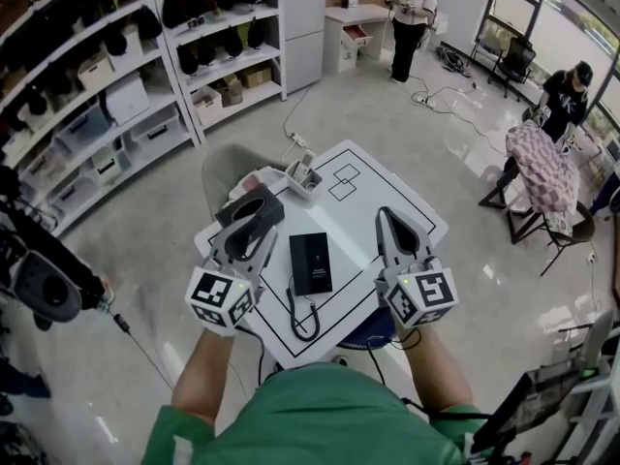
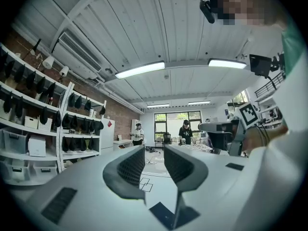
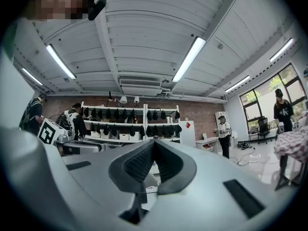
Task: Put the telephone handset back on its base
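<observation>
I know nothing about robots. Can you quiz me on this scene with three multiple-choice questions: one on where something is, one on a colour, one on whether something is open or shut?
1. Where does the black corded device lie?
A. On a shelf
B. On the floor
C. On the table, between the left gripper and the right gripper

2. What colour is the table?
A. White with black lines
B. Brown wood
C. Green

3. How do the right gripper's jaws stand?
A. Wide apart
B. Together, with nothing between them
C. Clamped on the device

Answers:
1 C, since the head view shows it flat on the tabletop between the two grippers.
2 A, since the top is white with black outlines.
3 B, since the right gripper view shows the tips meeting on nothing.
</observation>
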`<state>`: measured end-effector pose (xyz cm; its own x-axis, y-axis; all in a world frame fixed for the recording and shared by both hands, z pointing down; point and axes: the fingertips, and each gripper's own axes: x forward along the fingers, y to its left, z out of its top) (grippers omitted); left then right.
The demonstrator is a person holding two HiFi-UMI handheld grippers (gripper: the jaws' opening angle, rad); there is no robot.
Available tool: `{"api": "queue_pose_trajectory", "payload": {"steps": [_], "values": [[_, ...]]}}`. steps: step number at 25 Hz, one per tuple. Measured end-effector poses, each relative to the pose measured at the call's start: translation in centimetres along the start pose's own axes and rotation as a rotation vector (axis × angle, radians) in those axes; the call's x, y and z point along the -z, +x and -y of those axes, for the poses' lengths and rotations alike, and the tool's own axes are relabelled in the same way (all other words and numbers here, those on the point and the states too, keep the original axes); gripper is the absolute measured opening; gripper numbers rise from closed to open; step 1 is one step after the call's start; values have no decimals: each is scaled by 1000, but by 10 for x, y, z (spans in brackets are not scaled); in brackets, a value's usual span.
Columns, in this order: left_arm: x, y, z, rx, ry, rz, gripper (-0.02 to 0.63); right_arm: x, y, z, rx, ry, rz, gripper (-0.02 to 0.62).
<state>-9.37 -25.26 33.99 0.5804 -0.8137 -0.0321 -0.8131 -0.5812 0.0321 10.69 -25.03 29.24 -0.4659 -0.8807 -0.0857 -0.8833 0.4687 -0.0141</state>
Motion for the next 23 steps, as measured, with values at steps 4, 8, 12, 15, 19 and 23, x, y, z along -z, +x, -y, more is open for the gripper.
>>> {"api": "queue_pose_trajectory", "payload": {"steps": [4, 8, 12, 15, 19, 23], "values": [[4, -1, -1, -2, -8, -8, 137, 2, -1, -1, 2, 1, -6, 21], [7, 0, -3, -2, -6, -6, 137, 3, -1, 0, 6, -3, 2, 21], [4, 1, -4, 5, -19, 2, 137, 1, -2, 0, 10, 1, 7, 21], [5, 3, -3, 7, -17, 2, 137, 2, -1, 0, 11, 0, 6, 21], [4, 3, -5, 11, -16, 1, 137, 2, 0, -1, 14, -5, 5, 21], [6, 1, -9, 16, -27, -7, 137, 5, 3, -4, 14, 3, -6, 21]]}}
